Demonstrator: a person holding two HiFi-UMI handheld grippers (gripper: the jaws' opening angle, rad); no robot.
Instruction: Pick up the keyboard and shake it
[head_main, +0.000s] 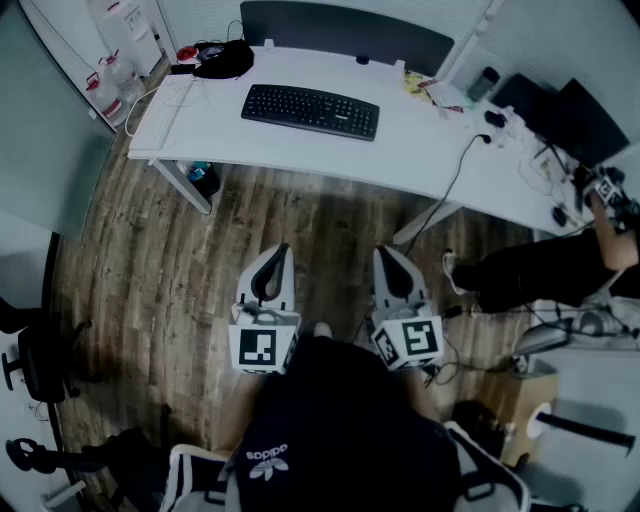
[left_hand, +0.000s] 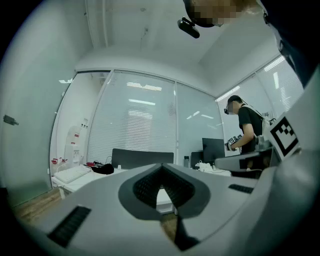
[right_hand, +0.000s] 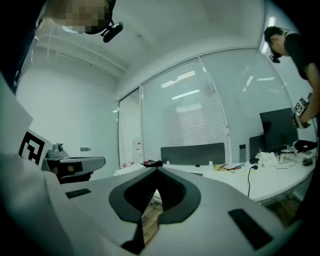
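White bench (head_main: 420, 150) carries the keyboard (head_main: 310, 110) toward its left end. We hold the left tool (head_main: 281, 252) and right tool (head_main: 386, 254), jaws together and empty, over the floor (head_main: 300, 215), well short of the near edge.

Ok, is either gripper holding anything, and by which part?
Nothing is held. The left gripper and right gripper are both shut and empty; the keyboard lies untouched on the desk.

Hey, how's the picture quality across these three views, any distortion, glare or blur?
Head view: strong fisheye bows the desk edges, yet the keyboard is sharp. Left gripper view: black vignette at the corners, ceiling lights reflect in the glass wall. Right gripper view: same vignette and reflections.
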